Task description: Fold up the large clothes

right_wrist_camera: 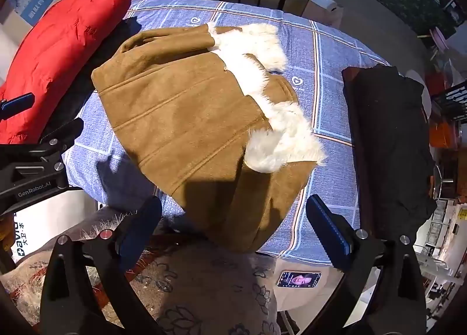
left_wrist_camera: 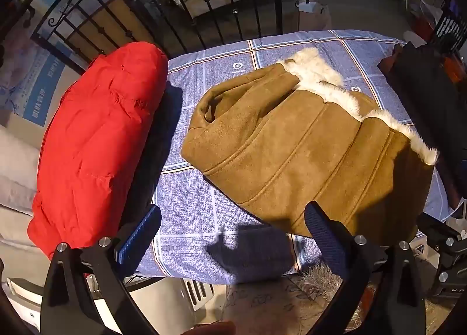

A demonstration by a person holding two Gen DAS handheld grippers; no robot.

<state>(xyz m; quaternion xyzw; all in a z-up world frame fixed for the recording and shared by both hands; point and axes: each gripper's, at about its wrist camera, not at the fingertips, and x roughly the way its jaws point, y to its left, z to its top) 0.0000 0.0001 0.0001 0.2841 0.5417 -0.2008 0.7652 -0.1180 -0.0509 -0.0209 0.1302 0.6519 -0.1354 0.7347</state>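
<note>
Both claws hang with their jaws spread wide and nothing between them: the left claw hovers over the near edge of the surface, the right claw over the coat's near hem. That hem of the brown suede coat spills past the surface's edge, so I'd say a one-sided tug could drag the heavy bundle off toward the floor. It is thick and springy; a shallow pinch may catch only the top layer and let the fold flop open. It lies mid-surface on the blue checked cloth, roughly doubled over, white fur trim along its far side. The red puffer jacket sits left, a black garment right, both close enough to snag.
</note>
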